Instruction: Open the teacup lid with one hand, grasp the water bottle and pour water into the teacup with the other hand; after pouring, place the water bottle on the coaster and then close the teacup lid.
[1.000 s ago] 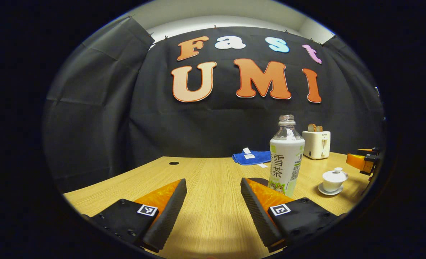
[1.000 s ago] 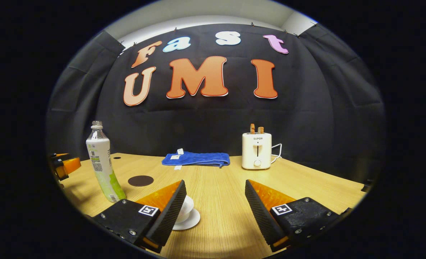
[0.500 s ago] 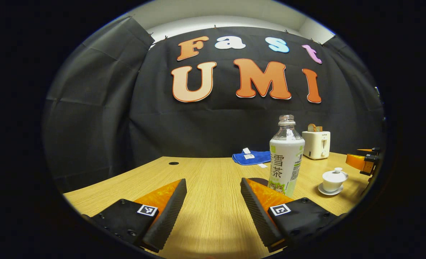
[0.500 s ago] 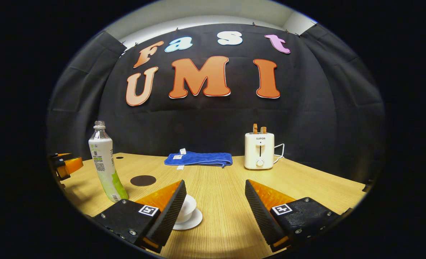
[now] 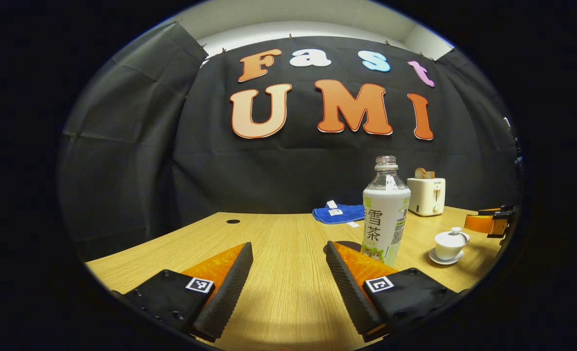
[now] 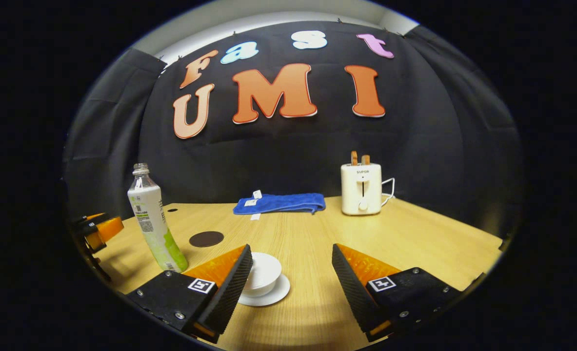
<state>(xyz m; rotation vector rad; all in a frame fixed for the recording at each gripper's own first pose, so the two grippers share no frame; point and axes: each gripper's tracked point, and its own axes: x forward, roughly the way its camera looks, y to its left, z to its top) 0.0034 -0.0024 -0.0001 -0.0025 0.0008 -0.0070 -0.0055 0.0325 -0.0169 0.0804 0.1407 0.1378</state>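
Right gripper view: the right claw (image 6: pixel 288 273) stands wide open and empty above the bench (image 6: pixel 415 243), the lidded teacup (image 6: pixel 263 280) on its saucer just inside the left finger. The uncapped water bottle (image 6: pixel 154 222) stands upright near the dark coaster (image 6: pixel 206 239). Left gripper view: the left claw (image 5: pixel 288 273), also wide and empty, faces the water bottle (image 5: pixel 385 214). Likely hazard: an off-centre closure would nudge the teacup or miss the small lid knob; a clipped bottle could topple and spill.
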